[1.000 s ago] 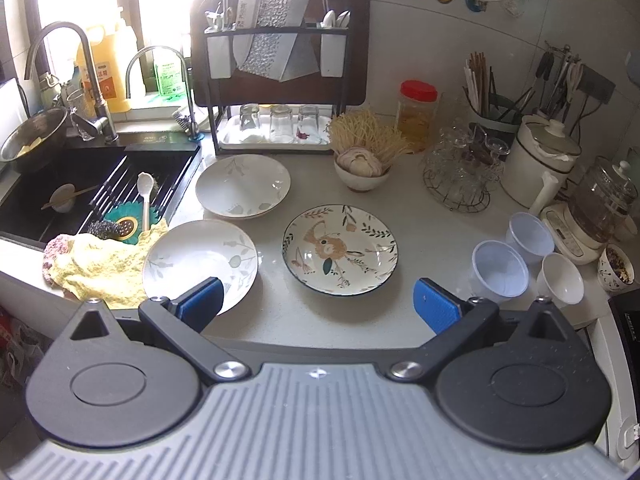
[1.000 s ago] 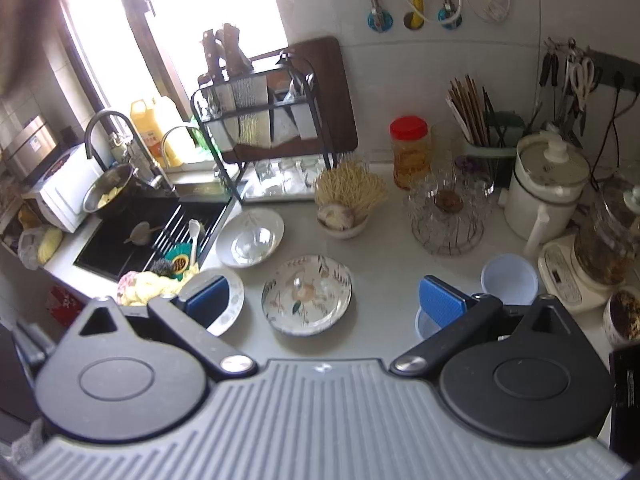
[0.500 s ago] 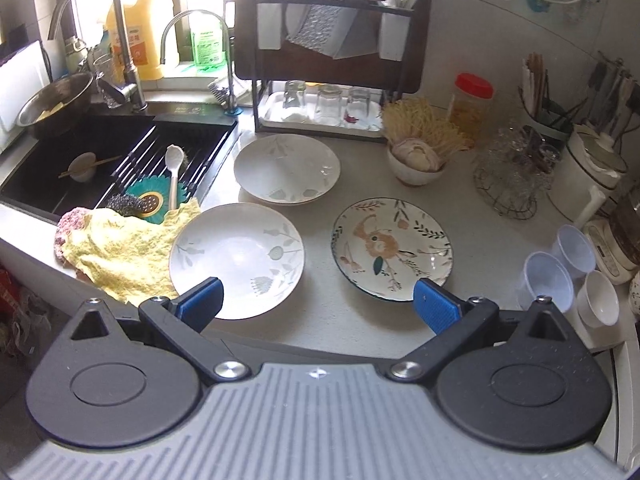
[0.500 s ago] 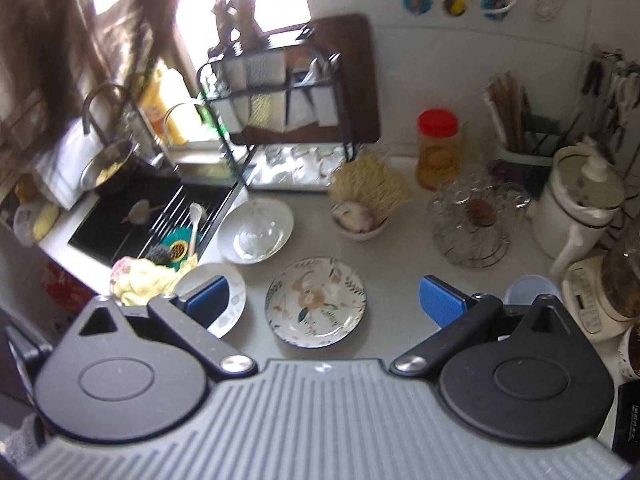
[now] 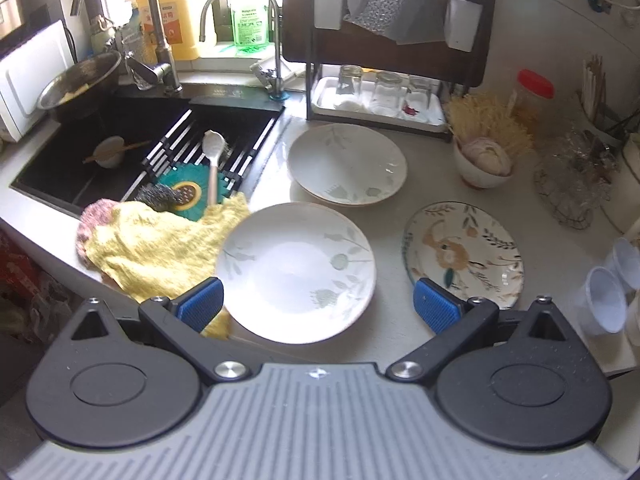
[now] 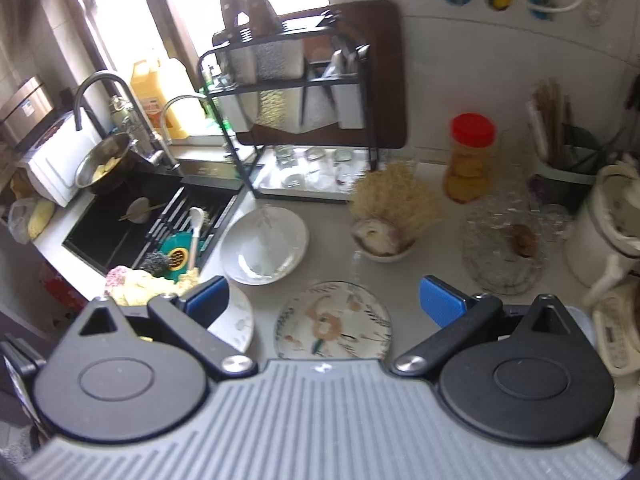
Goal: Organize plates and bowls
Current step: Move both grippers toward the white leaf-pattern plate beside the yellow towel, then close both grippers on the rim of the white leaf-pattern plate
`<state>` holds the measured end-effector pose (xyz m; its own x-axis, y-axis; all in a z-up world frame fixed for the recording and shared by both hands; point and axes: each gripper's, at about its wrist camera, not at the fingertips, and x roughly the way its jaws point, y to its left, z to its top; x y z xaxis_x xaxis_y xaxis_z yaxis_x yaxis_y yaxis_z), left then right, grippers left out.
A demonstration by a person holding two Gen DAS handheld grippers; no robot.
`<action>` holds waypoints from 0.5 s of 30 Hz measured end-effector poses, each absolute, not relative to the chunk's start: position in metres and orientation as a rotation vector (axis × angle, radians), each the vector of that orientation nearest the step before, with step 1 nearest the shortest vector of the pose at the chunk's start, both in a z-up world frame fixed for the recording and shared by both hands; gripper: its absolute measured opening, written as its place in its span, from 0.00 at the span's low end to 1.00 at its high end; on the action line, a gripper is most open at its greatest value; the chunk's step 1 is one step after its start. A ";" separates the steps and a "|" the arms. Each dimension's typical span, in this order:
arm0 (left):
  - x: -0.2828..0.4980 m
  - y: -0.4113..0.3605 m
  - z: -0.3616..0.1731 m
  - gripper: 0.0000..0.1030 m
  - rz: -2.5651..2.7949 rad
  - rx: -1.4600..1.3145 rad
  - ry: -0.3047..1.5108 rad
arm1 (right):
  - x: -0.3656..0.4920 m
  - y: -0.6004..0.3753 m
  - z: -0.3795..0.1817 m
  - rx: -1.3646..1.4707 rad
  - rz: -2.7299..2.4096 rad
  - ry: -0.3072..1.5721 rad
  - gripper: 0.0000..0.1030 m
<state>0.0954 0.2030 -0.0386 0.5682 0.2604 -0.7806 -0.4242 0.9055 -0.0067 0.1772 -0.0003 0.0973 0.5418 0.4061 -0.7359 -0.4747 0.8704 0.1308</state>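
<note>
Three plates lie on the grey counter. A white leaf-print plate (image 5: 298, 272) lies nearest, just ahead of my open, empty left gripper (image 5: 318, 308). A second white plate (image 5: 347, 163) lies behind it. A flower-pattern plate (image 5: 464, 254) lies to the right. Several small white bowls (image 5: 604, 300) stand at the right edge. In the right wrist view my right gripper (image 6: 324, 300) is open and empty, above the flower plate (image 6: 334, 322), with the far white plate (image 6: 265, 249) beyond and the near white plate (image 6: 240, 322) partly behind its left finger.
A black sink (image 5: 120, 152) with a rack, ladle and scrubbers lies left. A yellow cloth (image 5: 160, 248) touches the near plate. A dish rack (image 5: 384, 40) with glasses stands behind. A bowl of garlic (image 5: 484, 164), a red-lidded jar (image 5: 534, 92), a glass dish and appliances crowd the right.
My left gripper has moved left and closer, so the near white plate now sits between its fingers. My right gripper has drifted slightly closer to the counter. Both stay open.
</note>
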 end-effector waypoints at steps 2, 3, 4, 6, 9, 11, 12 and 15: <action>0.099 0.214 -0.040 0.99 0.418 -0.200 0.872 | 0.180 0.017 0.089 -0.115 0.542 0.843 1.00; 0.102 0.220 -0.041 0.99 0.425 -0.211 0.871 | 0.181 0.025 0.085 -0.119 0.550 0.842 1.00; 0.103 0.228 -0.042 0.99 0.433 -0.228 0.867 | 0.184 0.033 0.081 -0.113 0.563 0.848 1.00; 0.106 0.245 -0.046 0.99 0.452 -0.260 0.862 | 0.189 0.049 0.073 -0.096 0.594 0.874 1.00; 0.112 0.269 -0.053 0.99 0.471 -0.280 0.867 | 0.193 0.073 0.062 -0.099 0.610 0.881 1.00; 0.117 0.283 -0.057 0.99 0.475 -0.284 0.870 | 0.195 0.087 0.056 -0.093 0.639 0.882 1.00; 0.119 0.291 -0.060 0.99 0.479 -0.286 0.874 | 0.196 0.093 0.053 -0.090 0.647 0.881 1.00; 0.128 0.312 -0.070 0.99 0.484 -0.304 0.886 | 0.196 0.109 0.041 -0.086 0.677 0.876 1.00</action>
